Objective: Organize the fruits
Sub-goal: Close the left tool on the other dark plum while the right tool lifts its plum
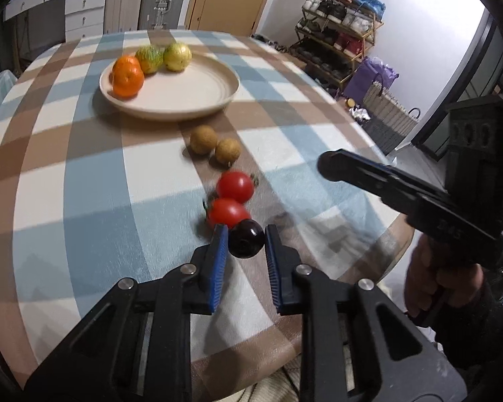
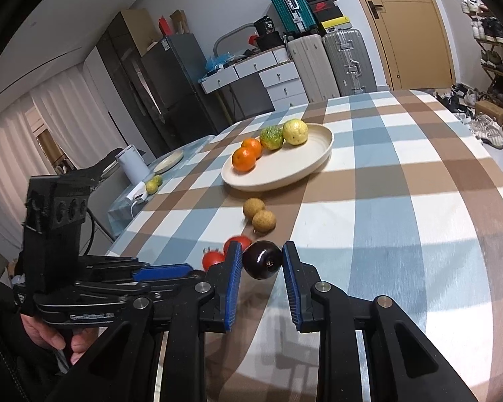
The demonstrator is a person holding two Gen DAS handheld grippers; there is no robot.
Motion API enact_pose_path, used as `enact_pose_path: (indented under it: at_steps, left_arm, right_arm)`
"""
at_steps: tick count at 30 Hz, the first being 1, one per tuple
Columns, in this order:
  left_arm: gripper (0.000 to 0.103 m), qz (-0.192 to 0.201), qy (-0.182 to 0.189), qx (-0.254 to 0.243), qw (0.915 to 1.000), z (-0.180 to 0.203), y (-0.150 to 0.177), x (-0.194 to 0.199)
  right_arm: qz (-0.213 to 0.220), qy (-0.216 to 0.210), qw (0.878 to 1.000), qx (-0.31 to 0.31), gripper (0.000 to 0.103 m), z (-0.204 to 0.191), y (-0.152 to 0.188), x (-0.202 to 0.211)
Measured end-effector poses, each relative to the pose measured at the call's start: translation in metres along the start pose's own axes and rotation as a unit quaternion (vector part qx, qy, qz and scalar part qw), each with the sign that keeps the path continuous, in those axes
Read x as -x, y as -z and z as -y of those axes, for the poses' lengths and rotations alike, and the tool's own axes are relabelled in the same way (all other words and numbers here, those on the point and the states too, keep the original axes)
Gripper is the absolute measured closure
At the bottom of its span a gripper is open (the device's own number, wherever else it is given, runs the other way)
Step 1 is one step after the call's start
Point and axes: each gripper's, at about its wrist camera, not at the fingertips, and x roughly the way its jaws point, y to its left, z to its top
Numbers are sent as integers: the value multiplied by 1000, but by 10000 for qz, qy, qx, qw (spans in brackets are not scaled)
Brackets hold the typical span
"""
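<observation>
A cream plate [image 1: 198, 90] [image 2: 305, 164] on the checked tablecloth holds oranges [image 1: 127, 78] [image 2: 244, 159], a green fruit [image 1: 149, 58] [image 2: 271, 137] and a yellow fruit [image 1: 177, 56] [image 2: 295, 131]. Two brown longans [image 1: 214, 144] [image 2: 259, 216] and two red tomatoes [image 1: 231, 199] [image 2: 224, 251] lie in front of the plate. A dark purple plum [image 1: 245, 238] [image 2: 262, 260] lies nearest. My left gripper [image 1: 245, 239] is open around the plum. My right gripper [image 2: 262, 261] is also open, with the plum between its fingertips. Its body shows at the right of the left wrist view [image 1: 419, 197].
The round table's edge [image 1: 399, 231] curves close at the right. A shoe rack [image 1: 338, 33] and bags stand beyond it. A side table with a white kettle [image 2: 132, 167] and a second plate stands at the left. Suitcases and drawers line the back wall.
</observation>
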Motion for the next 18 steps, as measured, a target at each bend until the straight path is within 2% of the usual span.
enact_pose_path:
  at_steps: [7, 18]
  left_arm:
    - [83, 275, 105, 99, 9995, -16, -45, 10]
    - [83, 492, -48, 371, 9981, -60, -148, -30]
  right_arm:
    - [45, -83, 9999, -69, 78, 11, -31, -17]
    - [-62, -203, 9995, -244, 78, 40, -99, -63]
